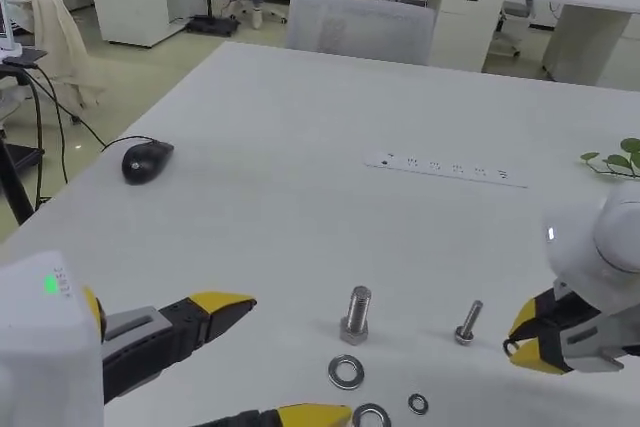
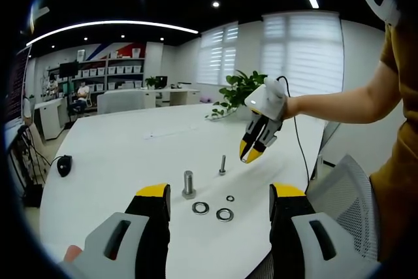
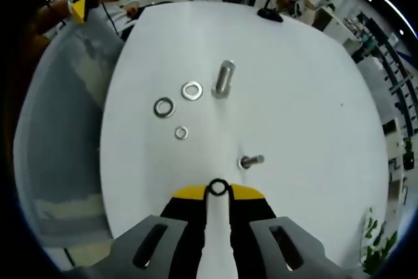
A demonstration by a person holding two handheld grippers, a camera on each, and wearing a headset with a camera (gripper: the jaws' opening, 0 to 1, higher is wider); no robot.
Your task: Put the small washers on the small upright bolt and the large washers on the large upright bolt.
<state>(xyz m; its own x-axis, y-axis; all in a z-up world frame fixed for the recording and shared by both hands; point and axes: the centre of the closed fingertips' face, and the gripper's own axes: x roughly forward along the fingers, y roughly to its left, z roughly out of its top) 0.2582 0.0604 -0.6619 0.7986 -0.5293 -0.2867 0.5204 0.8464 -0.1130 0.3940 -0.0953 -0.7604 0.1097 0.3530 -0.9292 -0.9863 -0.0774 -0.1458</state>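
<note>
Right gripper view: my right gripper (image 3: 217,191) pinches a small washer (image 3: 217,187) in its jaws, near the small bolt (image 3: 251,161) beside the large bolt (image 3: 223,80). My left gripper (image 2: 221,193) gapes wide, jaws facing that large bolt and the large washers (image 2: 200,208) just beside it.

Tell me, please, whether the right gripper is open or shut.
Shut: the right gripper pinches a small washer between its closed yellow tips, seen in the right gripper view.

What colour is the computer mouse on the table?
The mouse is black; head view shows it best.
</note>
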